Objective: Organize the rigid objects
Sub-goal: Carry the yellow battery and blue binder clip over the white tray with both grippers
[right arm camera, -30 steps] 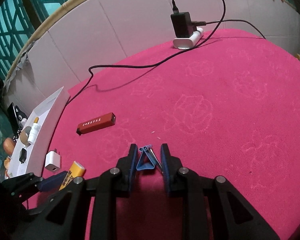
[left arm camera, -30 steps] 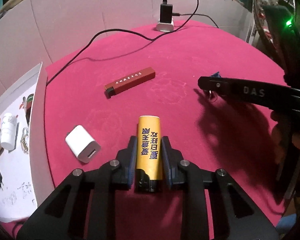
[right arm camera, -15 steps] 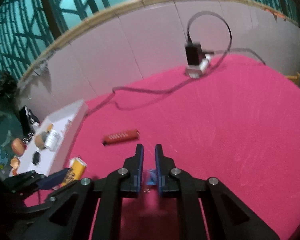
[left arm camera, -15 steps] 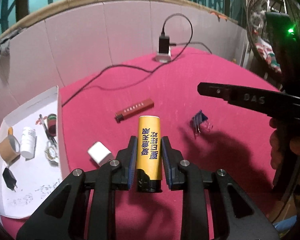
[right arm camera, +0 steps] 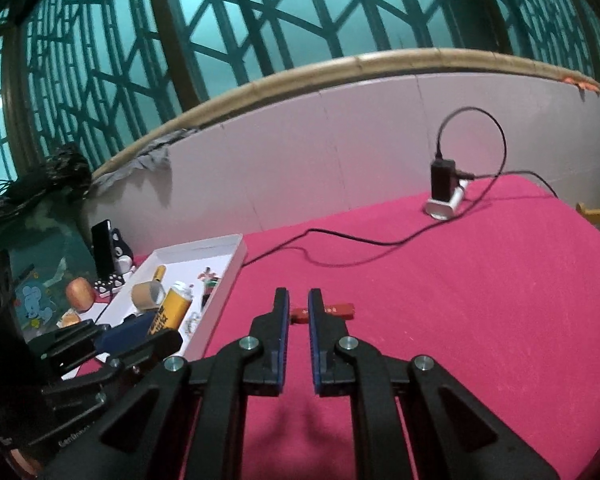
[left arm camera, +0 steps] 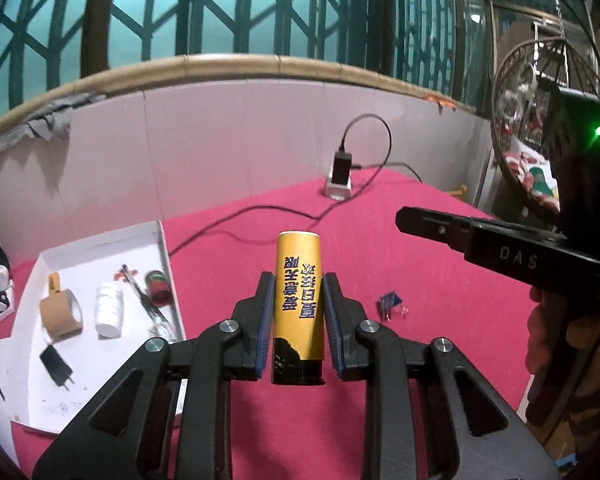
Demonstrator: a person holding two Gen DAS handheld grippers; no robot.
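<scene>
Both grippers had risen off the red cloth since a second earlier, and the blue binder clip (left arm camera: 390, 305) now lay dropped on it. Left gripper (left arm camera: 298, 300) pinched the yellow lighter (left arm camera: 299, 296), blue Chinese characters on its side, beside the white tray (left arm camera: 162, 248). Right gripper (right arm camera: 298, 308), marked "DAS", was nearly closed and empty. I judged the tray partly filled; clip and red lighter (right arm camera: 338, 309) remained.

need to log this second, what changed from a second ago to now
Both grippers rose from the red cloth. The right gripper, which bracketed the blue binder clip earlier, lifted without it, jaws narrowed but empty; the clip stays on the cloth. The left gripper still clamps the yellow lighter.
</scene>
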